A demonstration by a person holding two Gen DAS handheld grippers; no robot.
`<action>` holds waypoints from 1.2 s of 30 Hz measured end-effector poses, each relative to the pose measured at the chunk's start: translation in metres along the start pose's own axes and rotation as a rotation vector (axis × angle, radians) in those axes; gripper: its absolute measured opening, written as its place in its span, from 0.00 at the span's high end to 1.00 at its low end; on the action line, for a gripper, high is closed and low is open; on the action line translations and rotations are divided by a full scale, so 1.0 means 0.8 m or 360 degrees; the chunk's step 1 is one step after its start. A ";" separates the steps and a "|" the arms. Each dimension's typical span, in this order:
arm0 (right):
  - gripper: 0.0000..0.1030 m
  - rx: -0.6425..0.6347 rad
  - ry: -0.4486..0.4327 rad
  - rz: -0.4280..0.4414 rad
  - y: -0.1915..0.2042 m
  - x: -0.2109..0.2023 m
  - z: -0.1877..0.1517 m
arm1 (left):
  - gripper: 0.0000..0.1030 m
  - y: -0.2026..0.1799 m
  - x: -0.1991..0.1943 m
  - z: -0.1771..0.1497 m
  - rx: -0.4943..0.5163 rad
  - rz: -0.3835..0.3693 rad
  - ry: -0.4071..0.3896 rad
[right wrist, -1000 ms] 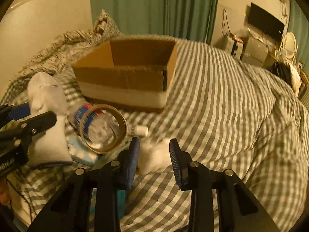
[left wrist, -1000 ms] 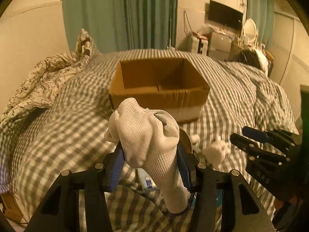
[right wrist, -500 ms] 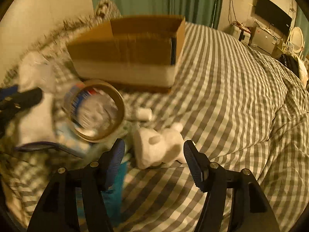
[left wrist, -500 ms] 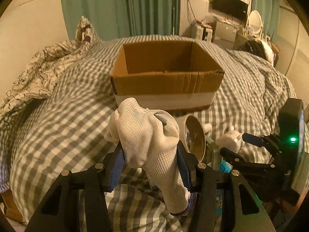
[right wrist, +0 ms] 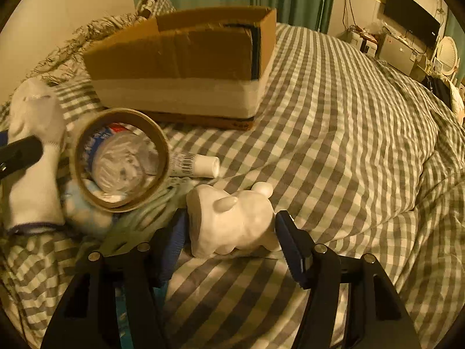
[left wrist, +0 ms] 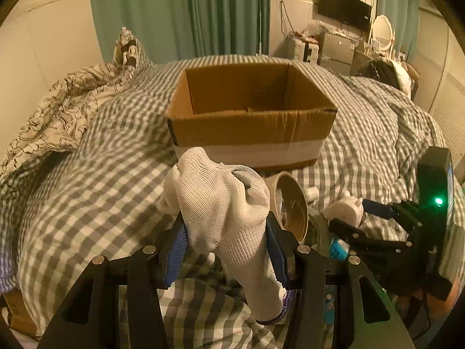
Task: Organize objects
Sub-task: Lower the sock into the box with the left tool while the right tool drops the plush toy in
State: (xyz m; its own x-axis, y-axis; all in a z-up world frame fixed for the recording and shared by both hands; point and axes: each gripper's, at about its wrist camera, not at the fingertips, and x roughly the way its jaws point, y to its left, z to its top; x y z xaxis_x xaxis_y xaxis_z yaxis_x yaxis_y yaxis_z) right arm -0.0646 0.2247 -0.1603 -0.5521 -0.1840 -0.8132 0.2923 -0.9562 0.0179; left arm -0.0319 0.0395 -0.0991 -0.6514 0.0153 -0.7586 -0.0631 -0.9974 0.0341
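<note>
Left wrist view: the left gripper clamps a white glove. The cardboard box at 12 o'clock looks empty, so sorting has barely begun.

Right wrist view: the right gripper has just opened its fingers; they straddle, without pressing, a white figurine on the bed. Only here, at 10 o'clock, do a tape roll and tube show clearly.

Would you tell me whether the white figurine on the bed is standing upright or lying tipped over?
Tipped over. The white figurine lies on its side on the checked duvet, flat base facing left, ears pointing away from the camera.
</note>
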 end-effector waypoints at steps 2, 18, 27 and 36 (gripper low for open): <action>0.41 0.0003 -0.0047 0.0010 0.002 -0.018 0.002 | 0.50 0.002 -0.006 0.005 -0.0005 -0.0002 -0.0018; 0.40 -0.0201 -0.0536 0.0052 0.026 -0.126 0.179 | 0.50 0.031 -0.013 0.149 -0.0059 -0.0077 -0.0242; 0.40 -0.0131 -0.0467 0.0056 0.014 -0.051 0.249 | 0.49 0.050 0.086 0.203 -0.0038 -0.0126 -0.0138; 0.19 -0.0021 -0.0458 0.0044 -0.009 -0.020 0.258 | 0.12 0.058 0.121 0.195 -0.0051 -0.0130 -0.0079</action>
State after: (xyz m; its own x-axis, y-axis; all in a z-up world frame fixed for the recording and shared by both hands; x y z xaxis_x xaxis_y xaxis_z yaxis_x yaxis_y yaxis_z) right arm -0.2189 0.1873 -0.0275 -0.7424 -0.2686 -0.6138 0.3190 -0.9473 0.0287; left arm -0.2158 0.0053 -0.0699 -0.6819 0.0991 -0.7247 -0.0935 -0.9945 -0.0480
